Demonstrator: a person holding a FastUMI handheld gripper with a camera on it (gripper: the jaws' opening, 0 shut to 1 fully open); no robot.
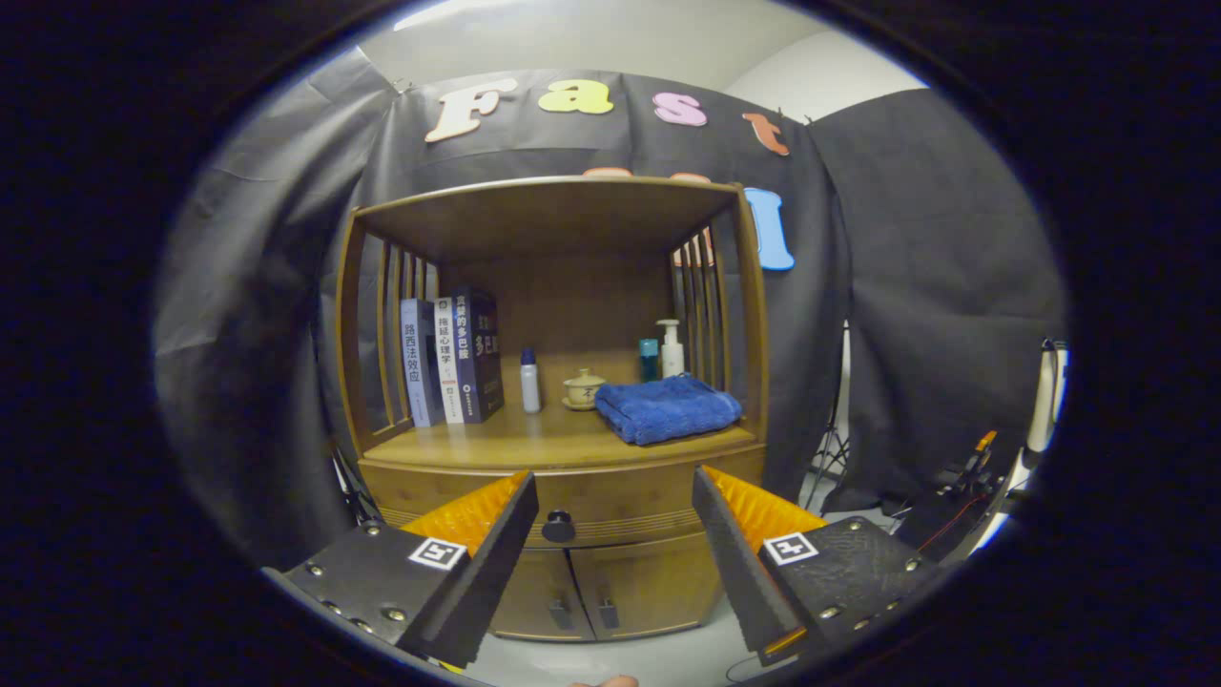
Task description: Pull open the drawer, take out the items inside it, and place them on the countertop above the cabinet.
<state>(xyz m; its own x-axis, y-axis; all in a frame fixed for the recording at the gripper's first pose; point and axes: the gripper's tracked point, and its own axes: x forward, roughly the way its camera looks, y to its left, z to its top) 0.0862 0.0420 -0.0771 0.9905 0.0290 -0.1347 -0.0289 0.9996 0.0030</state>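
Observation:
A wooden cabinet stands ahead of me with a closed drawer (610, 496) under its countertop (515, 441). The drawer's dark round knob (558, 526) sits between my fingers, close to the left one and still some way beyond them. My gripper (615, 489) is open with nothing between its fingers. What lies inside the drawer is hidden.
On the countertop stand three books (453, 358) at the left, a small white bottle (529, 381), a lidded cup (583, 388), a folded blue towel (668, 407) and two bottles (662, 351) behind it. Two closed doors (596, 596) are below the drawer. Tripods and cables stand at the right.

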